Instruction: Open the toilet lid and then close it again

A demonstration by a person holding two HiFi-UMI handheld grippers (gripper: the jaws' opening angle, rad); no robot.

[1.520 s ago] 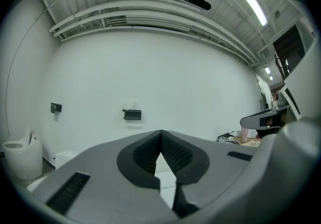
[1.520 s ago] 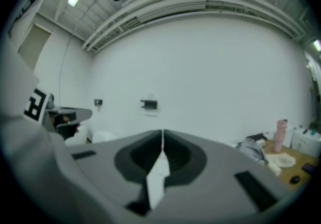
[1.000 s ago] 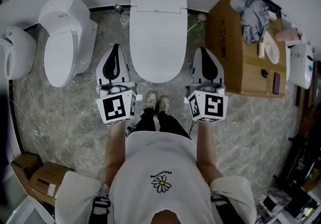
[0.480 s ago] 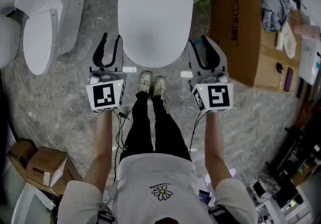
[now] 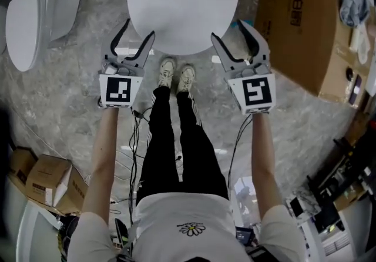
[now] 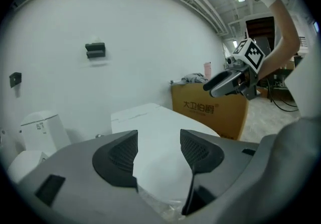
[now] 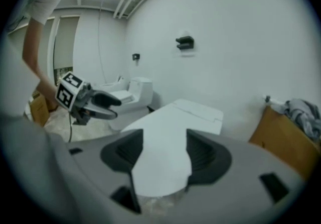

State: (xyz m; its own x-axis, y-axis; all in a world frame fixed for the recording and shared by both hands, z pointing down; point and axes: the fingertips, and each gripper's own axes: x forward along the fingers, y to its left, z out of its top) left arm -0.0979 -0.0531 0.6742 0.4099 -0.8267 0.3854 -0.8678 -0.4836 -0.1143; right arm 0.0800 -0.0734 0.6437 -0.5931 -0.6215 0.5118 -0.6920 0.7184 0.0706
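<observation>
- Toilet lid (image 5: 185, 2) is white, smooth and round at the front. It lies flat and shut on the toilet, just ahead of the person's shoes (image 5: 176, 76).
- Left gripper (image 5: 139, 29) is by the lid's front left edge. Its jaws have just been opening and stand wide apart. They hold nothing.
- Right gripper (image 5: 228, 30) is by the front right edge. Its jaws have just been opening too, and they are wide apart and empty.
- Each gripper view shows the white lid through the gap between the pads, with nothing pressing on it.
- Brown cardboard box (image 5: 305, 26) stands right of the toilet, with black print that reads 大卫伯爵.
- Second white toilet (image 5: 29, 14) stands to the left. Its small label is too tiny to read.
</observation>
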